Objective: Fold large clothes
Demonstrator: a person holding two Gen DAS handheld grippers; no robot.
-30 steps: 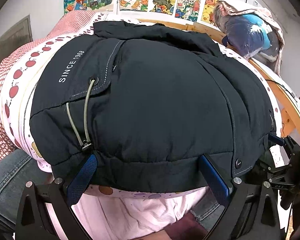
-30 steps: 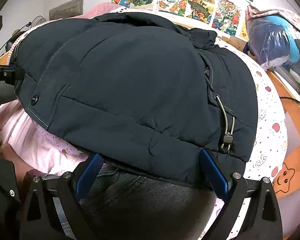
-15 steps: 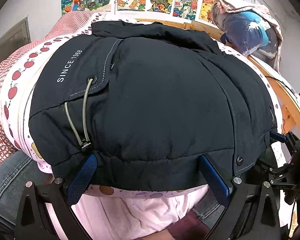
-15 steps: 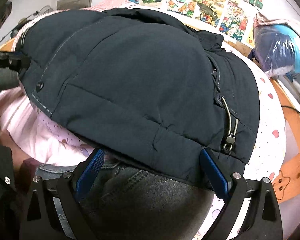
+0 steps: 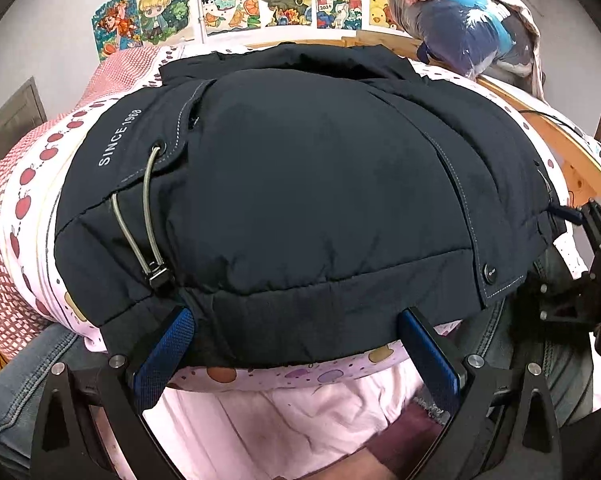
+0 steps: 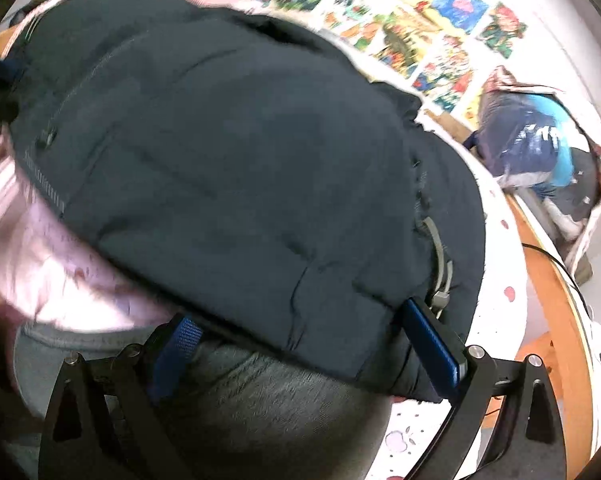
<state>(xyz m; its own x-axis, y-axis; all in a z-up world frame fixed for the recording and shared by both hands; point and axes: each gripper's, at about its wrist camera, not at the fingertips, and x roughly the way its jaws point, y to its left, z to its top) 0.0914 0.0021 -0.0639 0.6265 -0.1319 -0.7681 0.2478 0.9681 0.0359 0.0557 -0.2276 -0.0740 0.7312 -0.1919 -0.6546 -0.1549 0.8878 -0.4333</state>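
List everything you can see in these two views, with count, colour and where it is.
Padded jacket: one, dark navy, spread over the bed, hem toward the cameras.
Drawcord: one loop, grey-green, jacket's left hem corner.
Snap button: one, black, right hem corner.
Bedsheet: one, white with red apples.
Drawings: a row, many colours, on the wall.
Bundle of clothes: one, blue and grey, far right corner.
Bed rail: one, wooden, right side.
Jeans: blue-grey, the person's legs, under the hem.
Left claw: open, at the hem.
Right claw: open, at the hem.
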